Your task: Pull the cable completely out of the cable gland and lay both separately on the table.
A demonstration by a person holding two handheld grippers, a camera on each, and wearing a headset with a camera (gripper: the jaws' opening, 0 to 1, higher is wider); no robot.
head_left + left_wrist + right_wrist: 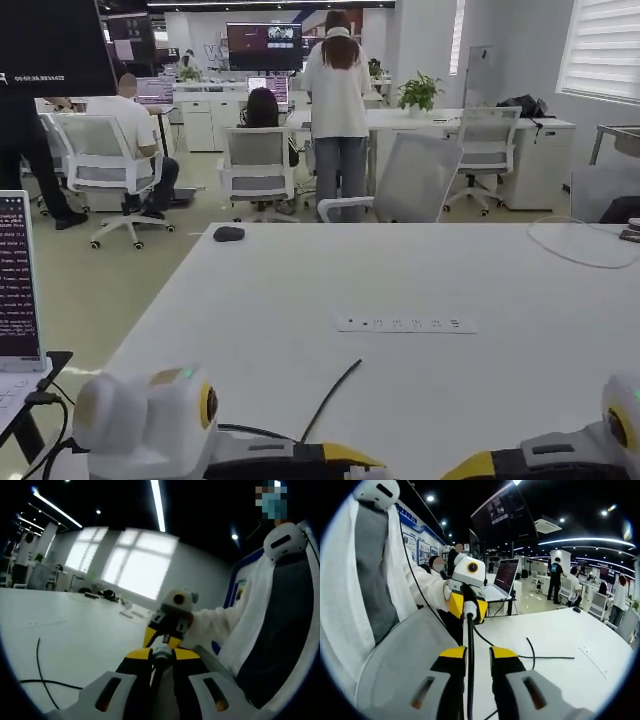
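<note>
Black cable point(470, 640) straight, threaded through pale gland point(469, 609), tail on table point(580, 630)

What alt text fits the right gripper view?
A black cable runs straight between the yellow jaws of the right gripper up to a gland gripped by the left gripper. Behind lie a white table, with the cable's loose tail on it, and a laptop.

Ceiling strip lights point(159, 505) and a window point(137, 562) lit the room evenly and bright; the window blew out white in my left gripper view. The table point(450, 280) carried only faint shadows. Both fisheye views bent at their edges, and my left gripper point(161, 657) blurred up close.
</note>
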